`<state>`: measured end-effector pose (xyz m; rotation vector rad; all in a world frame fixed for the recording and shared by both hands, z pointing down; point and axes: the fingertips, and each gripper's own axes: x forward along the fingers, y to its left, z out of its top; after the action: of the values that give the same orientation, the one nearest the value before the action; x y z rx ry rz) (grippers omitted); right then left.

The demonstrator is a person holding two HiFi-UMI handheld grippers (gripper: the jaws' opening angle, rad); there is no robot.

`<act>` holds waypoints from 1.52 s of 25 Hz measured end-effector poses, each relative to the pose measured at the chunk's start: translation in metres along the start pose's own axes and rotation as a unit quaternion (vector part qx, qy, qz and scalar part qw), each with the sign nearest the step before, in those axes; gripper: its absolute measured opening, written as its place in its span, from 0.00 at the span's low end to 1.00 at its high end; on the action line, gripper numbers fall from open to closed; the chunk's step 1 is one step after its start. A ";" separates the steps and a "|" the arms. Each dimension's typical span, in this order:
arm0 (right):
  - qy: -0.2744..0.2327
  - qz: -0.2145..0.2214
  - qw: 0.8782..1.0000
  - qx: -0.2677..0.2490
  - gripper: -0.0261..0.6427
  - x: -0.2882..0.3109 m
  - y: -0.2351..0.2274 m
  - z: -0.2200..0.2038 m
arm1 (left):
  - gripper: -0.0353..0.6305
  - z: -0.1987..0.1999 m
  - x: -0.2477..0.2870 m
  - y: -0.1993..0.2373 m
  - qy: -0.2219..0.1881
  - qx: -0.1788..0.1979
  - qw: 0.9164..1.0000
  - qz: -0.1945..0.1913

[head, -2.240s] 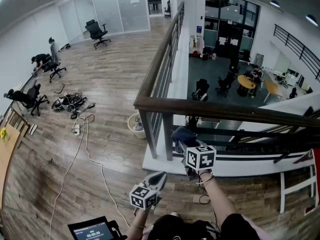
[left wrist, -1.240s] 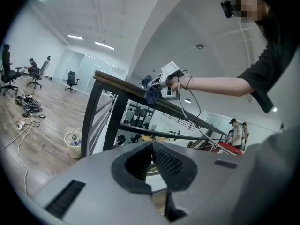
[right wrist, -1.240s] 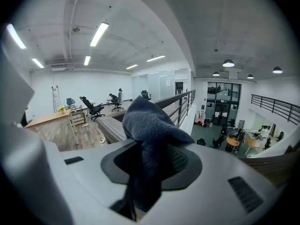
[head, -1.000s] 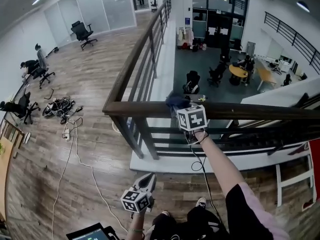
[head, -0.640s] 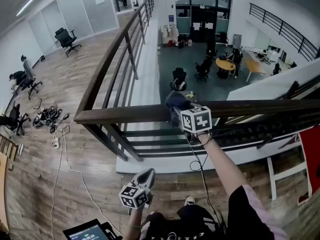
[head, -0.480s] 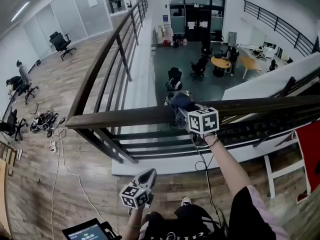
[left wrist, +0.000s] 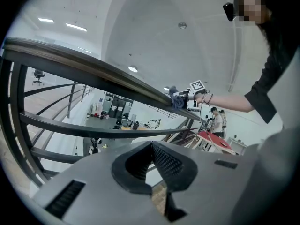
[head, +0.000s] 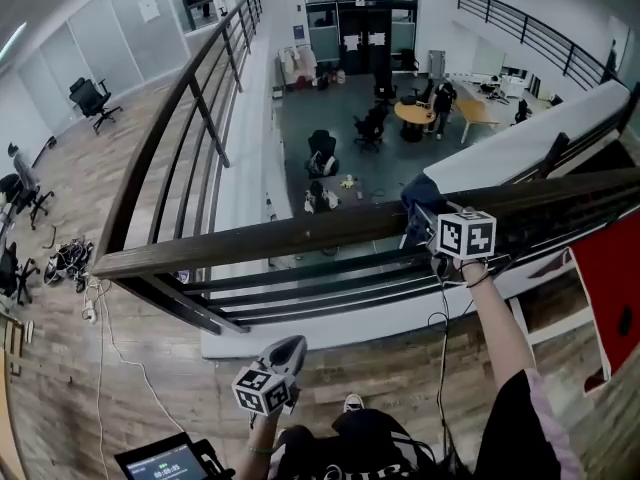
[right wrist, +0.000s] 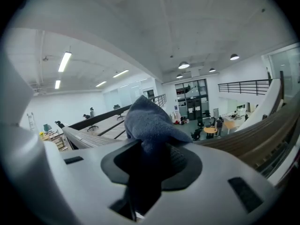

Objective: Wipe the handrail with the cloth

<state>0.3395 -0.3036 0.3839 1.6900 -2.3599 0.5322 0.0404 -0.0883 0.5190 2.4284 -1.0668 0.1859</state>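
Observation:
A dark wooden handrail (head: pixel 300 230) runs across the head view on black metal bars, above a drop to a lower floor. My right gripper (head: pixel 425 213) is shut on a blue-grey cloth (head: pixel 420 194) that rests on top of the rail toward its right. In the right gripper view the cloth (right wrist: pixel 149 121) bunches up out of the jaws with the handrail (right wrist: pixel 243 137) running past on both sides. My left gripper (head: pixel 285 353) hangs low, away from the rail, shut with nothing in it. The left gripper view shows the handrail (left wrist: pixel 93 71) overhead and the cloth (left wrist: pixel 176 97) far along it.
A second handrail (head: pixel 170 108) runs away at the left along the wooden landing floor (head: pixel 60 198). Office chairs (head: pixel 90 96) and a cable pile (head: pixel 65 260) lie on that floor. A red panel (head: pixel 610 288) stands at right. A tablet (head: pixel 165 463) sits at bottom left.
My right gripper has slid the cloth to the right along the top of the handrail. The head view has swung right with it. The left gripper stays low and shut.

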 end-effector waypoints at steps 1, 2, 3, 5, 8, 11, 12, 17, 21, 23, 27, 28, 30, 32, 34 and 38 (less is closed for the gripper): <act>-0.001 -0.016 1.000 0.006 0.19 -0.007 -0.022 0.000 | 0.06 -0.003 0.005 0.000 0.005 0.007 1.000 -0.001; -0.002 -0.030 0.999 0.010 0.19 -0.014 -0.043 0.000 | 0.06 -0.004 0.009 -0.001 0.009 0.013 1.000 -0.002; -0.003 -0.044 0.999 0.014 0.19 -0.022 -0.063 0.000 | 0.06 -0.003 0.013 -0.003 0.010 0.015 1.000 -0.004; -0.004 -0.072 0.997 0.023 0.19 -0.039 -0.102 0.003 | 0.06 0.003 0.021 -0.011 0.007 0.012 1.000 -0.008; -0.007 -0.112 0.993 0.030 0.19 -0.065 -0.155 0.008 | 0.06 0.007 0.028 -0.022 0.014 0.021 1.000 -0.007; -0.005 -0.138 0.990 0.028 0.19 -0.082 -0.200 0.004 | 0.06 -0.001 0.030 -0.027 0.015 0.015 1.000 -0.010; -0.004 -0.148 0.989 0.029 0.19 -0.087 -0.214 0.003 | 0.06 -0.004 0.030 -0.026 0.016 0.014 1.000 -0.008; -0.010 -0.202 0.979 0.040 0.19 -0.117 -0.272 0.010 | 0.06 -0.003 0.026 -0.030 0.025 0.013 1.000 0.008; -0.022 -0.223 0.974 0.041 0.19 -0.118 -0.263 0.006 | 0.06 -0.021 0.007 -0.007 0.037 0.011 0.999 0.017; -0.022 -0.231 0.972 0.034 0.19 -0.110 -0.234 -0.001 | 0.06 -0.022 -0.012 0.016 0.032 0.007 0.999 0.021; -0.029 -0.198 0.979 0.048 0.19 -0.114 -0.210 -0.014 | 0.06 -0.018 -0.010 0.009 0.024 0.000 0.999 0.027; -0.029 -0.189 0.980 0.052 0.19 -0.114 -0.204 -0.021 | 0.06 -0.019 -0.008 0.007 0.023 -0.003 0.999 0.026; -0.020 -0.179 0.982 0.054 0.19 -0.106 -0.181 -0.037 | 0.06 -0.017 -0.011 0.016 0.021 -0.006 1.000 0.023; -0.009 -0.174 0.983 0.059 0.19 -0.091 -0.144 -0.055 | 0.06 -0.017 -0.025 0.037 0.020 -0.006 1.000 0.018; -0.002 -0.165 0.984 0.069 0.19 -0.074 -0.092 -0.076 | 0.06 -0.017 -0.047 0.067 0.020 -0.006 1.000 0.011; 0.020 -0.127 0.988 0.081 0.19 -0.038 0.022 -0.120 | 0.06 -0.010 -0.090 0.117 0.015 -0.006 1.000 0.000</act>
<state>0.3255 -0.2164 0.4768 1.9908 -2.0799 0.7192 -0.1049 -0.0923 0.5436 2.4071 -1.0524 0.2163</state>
